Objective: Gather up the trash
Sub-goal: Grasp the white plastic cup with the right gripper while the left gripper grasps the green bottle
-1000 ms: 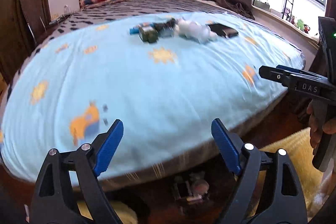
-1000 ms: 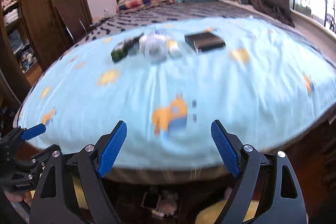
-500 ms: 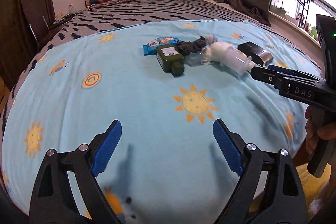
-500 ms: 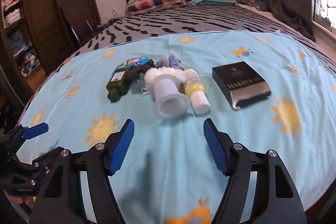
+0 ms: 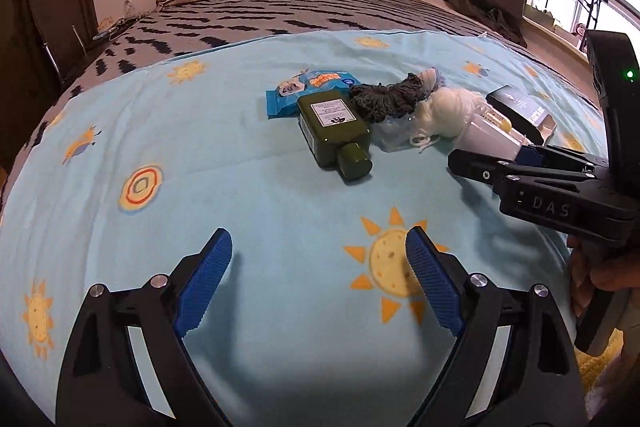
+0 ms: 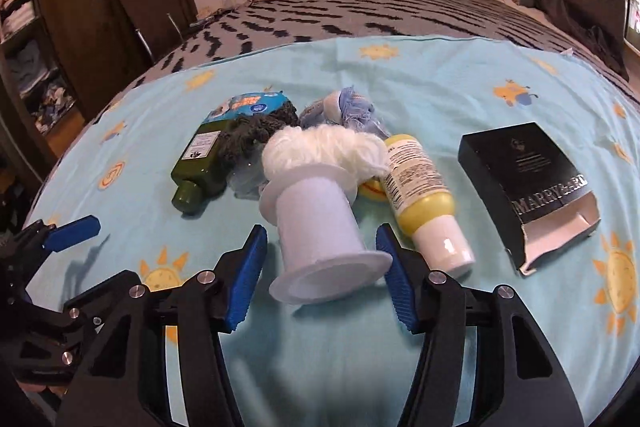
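Spool (image 6: 324, 223) between the jaws is what matters first: the right claw (image 6: 322, 273) has just been closing, its blue pads now flanking the near flange of this white plastic reel, with a sliver of gap visible on each side, so nothing is gripped yet. The spool lies on its side on the blue sun-print sheet (image 6: 460, 83) of the bed, open end toward the claw, a tuft of white yarn (image 6: 324, 147) at its far end. It looks light, hollow and stiff, with smooth walls that may slip; I judge the narrower barrel behind the flange the better hold, since the rim would act as a stop.

Just right of the claw lies a yellow bottle (image 6: 420, 195) with a white cap, seemingly touching the spool's far flange, and farther right, apart, an opened black carton (image 6: 520, 183). Left and beyond lie a dark green bottle (image 6: 204, 167), a grey knitted scrap (image 6: 248, 135) and a blue wipes packet (image 6: 244, 107). The bottles may be heavier and prone to roll.

The left claw (image 5: 320, 283) hangs wide open over bare sheet, holding nothing, well short of the pile.

The right wrist view alone shows the pad gaps, the yellow bottle's label and the carton's torn end. The left wrist view alone shows the right claw from the side, low over the sheet, the green bottle's label face-on, and the person's hand (image 5: 596, 267) on the grip.
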Available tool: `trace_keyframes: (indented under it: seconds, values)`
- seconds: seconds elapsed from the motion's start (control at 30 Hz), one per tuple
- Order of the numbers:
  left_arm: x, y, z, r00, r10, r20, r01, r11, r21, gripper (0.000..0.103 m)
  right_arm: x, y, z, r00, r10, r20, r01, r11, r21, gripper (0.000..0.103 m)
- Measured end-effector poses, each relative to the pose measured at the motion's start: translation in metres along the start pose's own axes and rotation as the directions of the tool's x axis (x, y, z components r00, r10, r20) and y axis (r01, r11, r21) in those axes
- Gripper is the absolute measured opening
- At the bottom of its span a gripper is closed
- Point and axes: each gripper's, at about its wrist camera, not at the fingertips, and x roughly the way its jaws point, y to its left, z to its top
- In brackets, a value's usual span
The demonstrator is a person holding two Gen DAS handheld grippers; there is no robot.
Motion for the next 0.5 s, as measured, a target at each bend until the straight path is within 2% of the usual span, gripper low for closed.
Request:
trace_keyframes:
  seconds: [0.07, 0.17, 0.3, 0.43, 0.5]
  values:
    - [0.005, -0.001, 0.003, 1.0, -0.003, -0.002, 0.003, 1.0, 0.001, 0.084, -0.001, -0.001, 0.002, 1.0, 0.007, 0.009, -0.007, 1.0, 0.003, 0.049]
    - [0.014, -0.002, 0.011, 1.0, -0.019, -0.004, 0.019, 1.0, -0.005, 0.083, -0.008, -0.003, 0.003, 0.999, 0.015, 0.044, -0.015, 1.0, 0.002, 0.049]
    - [0.024, -0.002, 0.026, 1.0, -0.03, 0.002, 0.03, 0.999, -0.016, 0.083, -0.024, -0.006, 0.004, 0.995, -0.013, 0.102, 0.014, 1.0, -0.01, 0.049]
    - [0.036, -0.001, 0.042, 1.0, -0.02, 0.001, 0.02, 0.999, -0.028, 0.07, -0.035, -0.01, 0.004, 0.992, -0.008, 0.126, 0.008, 1.0, -0.005, 0.049]
    - [0.04, 0.0, 0.049, 1.0, -0.003, 0.005, 0.003, 0.999, -0.037, 0.067, -0.041, -0.012, 0.003, 0.991, 0.001, 0.135, 0.0, 1.0, -0.007, 0.049]
